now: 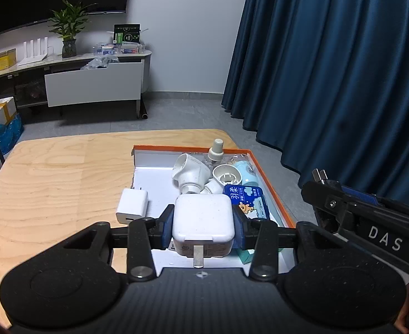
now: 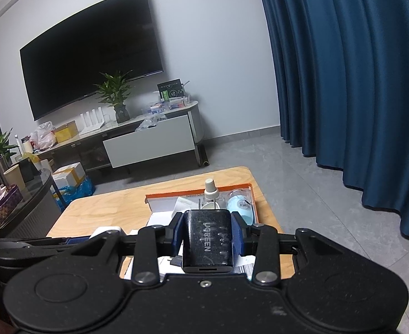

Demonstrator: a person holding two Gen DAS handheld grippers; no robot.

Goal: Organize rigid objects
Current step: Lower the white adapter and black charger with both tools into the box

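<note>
White square charger clamped between the blue pads of the left gripper, prongs toward the camera, carried over the near end of the orange-rimmed box. Black UGREEN charger pinched the same way in the right gripper, jaws closed on its long sides, port end toward the lens, held above the near right part of the box; seen from the left wrist as a dark body marked DAS at the right edge, prongs sticking up past its tip. Both grippers angled down toward the table. Inside the box: bare white floor along the left wall and near end, free for setting things down; right half crowded with a white plug-in vaporizer tipped on its side, a round white socket piece, a clear liquid bottle with a beige cap upright at the far wall, a pale blue bottle lying against the right wall, and a blue tissue pack flat in front of them. Small white USB charger just beside the box's left wall, whether on the wood or just inside the open corner cannot be told. Light wooden table bare across its whole left side, rounded far corners, right edge close beside the box wall. Beyond the edges, grey floor, a blue curtain to the right, a TV cabinet with an open drawer well apart at the far wall.
</note>
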